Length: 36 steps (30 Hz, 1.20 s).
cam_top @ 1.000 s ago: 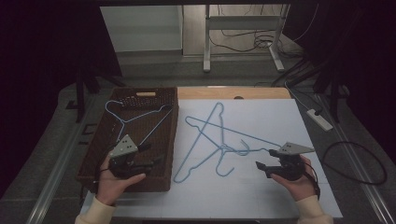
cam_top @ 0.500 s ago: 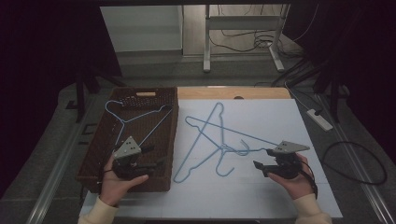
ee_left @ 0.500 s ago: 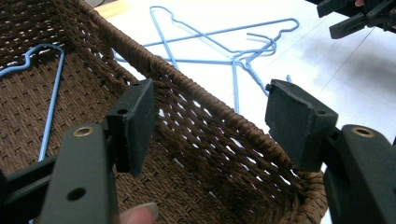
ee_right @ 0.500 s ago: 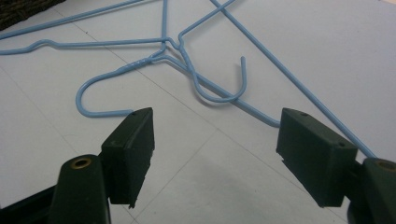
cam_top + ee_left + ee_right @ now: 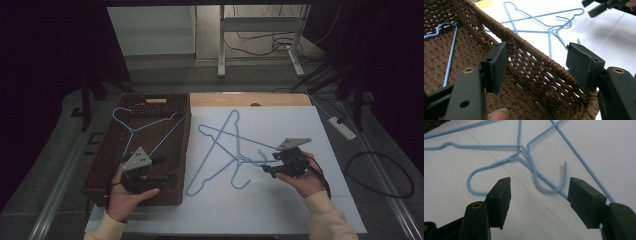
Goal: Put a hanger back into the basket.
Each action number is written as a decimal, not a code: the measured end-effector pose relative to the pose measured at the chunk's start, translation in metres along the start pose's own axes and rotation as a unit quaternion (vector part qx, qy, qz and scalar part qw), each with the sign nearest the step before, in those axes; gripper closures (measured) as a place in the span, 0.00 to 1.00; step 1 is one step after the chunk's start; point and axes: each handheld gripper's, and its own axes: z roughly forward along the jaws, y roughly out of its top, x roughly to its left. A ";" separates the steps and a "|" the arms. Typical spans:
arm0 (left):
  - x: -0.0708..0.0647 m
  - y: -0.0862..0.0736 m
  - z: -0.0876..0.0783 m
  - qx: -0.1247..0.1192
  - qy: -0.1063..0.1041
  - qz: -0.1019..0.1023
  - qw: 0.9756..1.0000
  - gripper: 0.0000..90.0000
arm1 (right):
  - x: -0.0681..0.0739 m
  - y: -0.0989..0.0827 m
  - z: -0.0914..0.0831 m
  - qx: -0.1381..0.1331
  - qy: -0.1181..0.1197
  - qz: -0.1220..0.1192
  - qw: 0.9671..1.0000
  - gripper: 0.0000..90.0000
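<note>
We read work as moving hangers [image 5: 227,152] from sheet [image 5: 310,200] into basket [image 5: 107,155]; one hanger [image 5: 145,127] already inside; right gripper [image 5: 267,169] at crossed hooks, jaws just been closing, nothing pinched yet, hook [image 5: 549,187] between them; left gripper [image 5: 167,175] wide, empty, straddling basket's near wall, likely steadying; open sheet all round hangers; basket rim needs clearing.

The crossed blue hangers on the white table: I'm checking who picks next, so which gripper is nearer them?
Right. The right gripper hovers open beside the hooks of the crossed blue hangers; the left gripper is open over the wicker basket wall.
</note>
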 end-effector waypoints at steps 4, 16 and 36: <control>-0.001 0.000 0.001 0.001 0.000 0.003 1.000 0.38 | -0.004 0.017 0.017 0.024 0.009 -0.006 1.000 0.42; -0.001 0.001 0.000 0.000 0.001 0.003 1.000 0.38 | -0.016 0.046 0.067 0.095 0.033 -0.030 0.994 0.52; -0.001 0.003 -0.003 -0.005 0.001 0.006 1.000 0.38 | 0.000 0.075 0.104 0.199 0.039 -0.111 0.973 0.70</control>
